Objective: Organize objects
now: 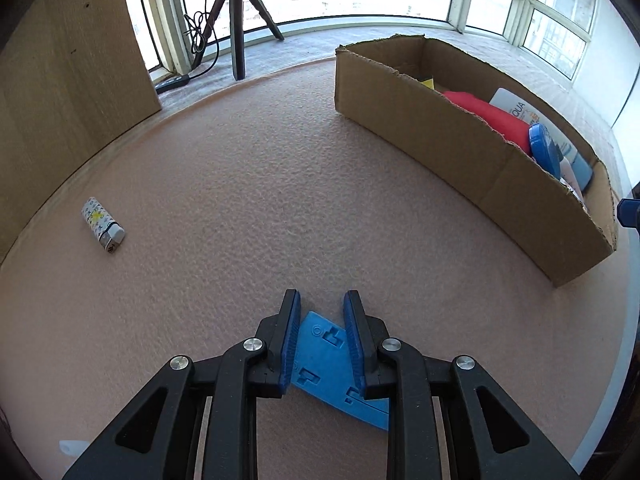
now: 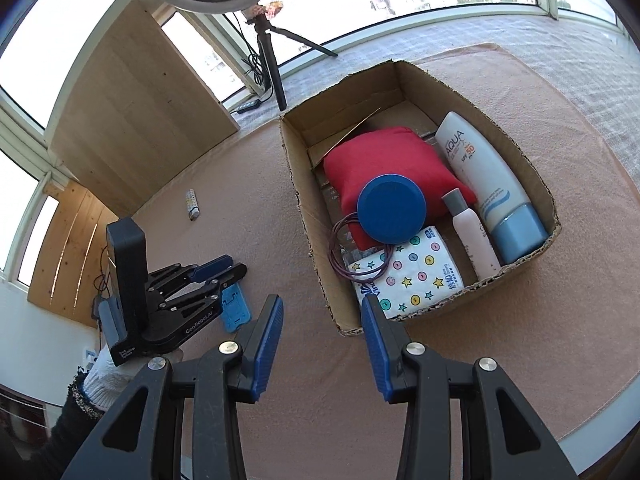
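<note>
A flat blue plastic piece (image 1: 324, 360) lies on the pink mat (image 1: 280, 200). My left gripper (image 1: 322, 312) stands open low over it, one finger on each side of its near end, and the right finger covers part of it. The right wrist view shows that gripper (image 2: 237, 263) and the blue piece (image 2: 236, 308) at the left. My right gripper (image 2: 322, 312) is open and empty above the near left corner of the cardboard box (image 2: 308, 220). A patterned lighter (image 1: 103, 224) lies on the mat far to the left.
The box (image 1: 440, 136) holds a red pouch (image 2: 384, 156), a blue round lid (image 2: 391, 208), a sunscreen tube (image 2: 480, 172), a small pink bottle (image 2: 472, 236), a tissue pack (image 2: 420, 276) and purple bands (image 2: 340, 256). A tripod (image 1: 236, 20) and a wooden board (image 1: 72, 80) stand behind.
</note>
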{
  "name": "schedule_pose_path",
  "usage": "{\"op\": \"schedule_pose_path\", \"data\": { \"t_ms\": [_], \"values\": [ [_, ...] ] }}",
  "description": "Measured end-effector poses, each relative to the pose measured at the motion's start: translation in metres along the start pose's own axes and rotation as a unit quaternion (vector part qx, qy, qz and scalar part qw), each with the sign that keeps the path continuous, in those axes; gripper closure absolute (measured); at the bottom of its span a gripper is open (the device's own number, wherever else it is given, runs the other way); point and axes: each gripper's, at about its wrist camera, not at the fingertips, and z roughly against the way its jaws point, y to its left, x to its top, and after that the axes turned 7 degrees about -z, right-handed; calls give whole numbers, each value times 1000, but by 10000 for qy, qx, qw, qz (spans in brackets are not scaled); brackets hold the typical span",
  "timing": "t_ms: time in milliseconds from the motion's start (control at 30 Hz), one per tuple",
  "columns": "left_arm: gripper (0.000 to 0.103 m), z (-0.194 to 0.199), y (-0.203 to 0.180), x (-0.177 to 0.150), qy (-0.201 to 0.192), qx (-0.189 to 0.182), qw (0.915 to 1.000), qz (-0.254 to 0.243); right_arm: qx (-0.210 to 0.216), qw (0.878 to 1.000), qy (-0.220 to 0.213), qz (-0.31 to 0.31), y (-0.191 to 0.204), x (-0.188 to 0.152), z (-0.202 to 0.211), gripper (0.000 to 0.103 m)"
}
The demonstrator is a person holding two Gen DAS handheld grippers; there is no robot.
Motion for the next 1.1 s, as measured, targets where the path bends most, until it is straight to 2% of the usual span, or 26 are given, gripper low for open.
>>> {"op": "schedule_pose_path", "data": {
  "t_ms": [133,267,400,533,667,800,1100],
  "values": [
    [79,14,11,-14,14,85,9995,288,139,9994,144,266,20,-3,-11,66],
    [79,41,22,-32,-190,73,9967,792,240,9974,303,608,41,-5,-25,66],
    [79,63,35,-62,-401,-276,9860,1593,324,9926,620,996,61,-4,-49,64],
    [79,61,40,-87,-375,-685,9732,2163,459,9864,970,1241,79,-5,-79,64],
    [79,56,39,-92,-423,-835,9669,2375,581,9829,1277,1195,85,-8,-108,64],
    [79,50,48,-84,-524,-908,9613,2546,701,9817,1569,821,79,-8,-131,64],
    [79,30,55,-58,-352,-1017,9650,2391,833,9761,1803,881,88,-22,-143,64]
  ]
}}
